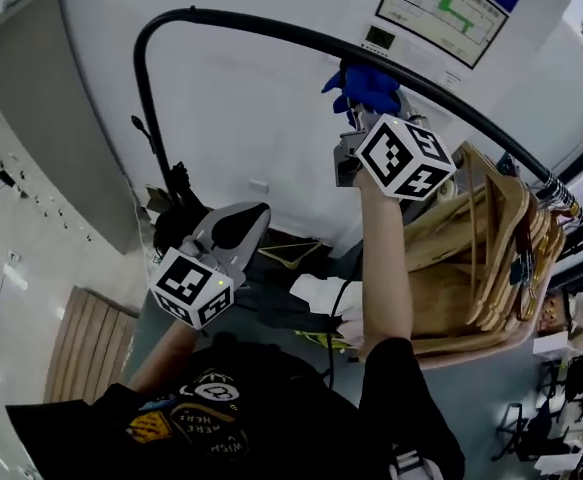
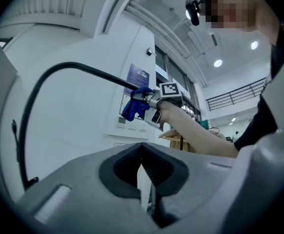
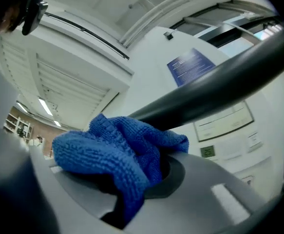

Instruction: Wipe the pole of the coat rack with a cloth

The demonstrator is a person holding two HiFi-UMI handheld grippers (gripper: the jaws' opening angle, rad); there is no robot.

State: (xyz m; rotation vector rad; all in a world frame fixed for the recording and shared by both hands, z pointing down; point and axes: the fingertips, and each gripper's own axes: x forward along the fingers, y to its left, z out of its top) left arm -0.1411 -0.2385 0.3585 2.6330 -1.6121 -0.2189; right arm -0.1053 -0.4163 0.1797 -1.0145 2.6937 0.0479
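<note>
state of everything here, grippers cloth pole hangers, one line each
right gripper, shut on the blue cloth, raised to the pole
blue cloth, bunched in the jaws, against the pole
pole, black, curved, cloth on its top run
left gripper, shut, empty, held low and clear of the pole
wooden hangers, hanging bunched at the pole's right end

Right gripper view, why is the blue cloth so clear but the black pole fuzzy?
Right gripper view: the cloth sits close, weave crisp; the pole is soft-edged, corners dark. Left gripper view: ceiling lamps glare white. Head view: wide lens bends straight lines.
</note>
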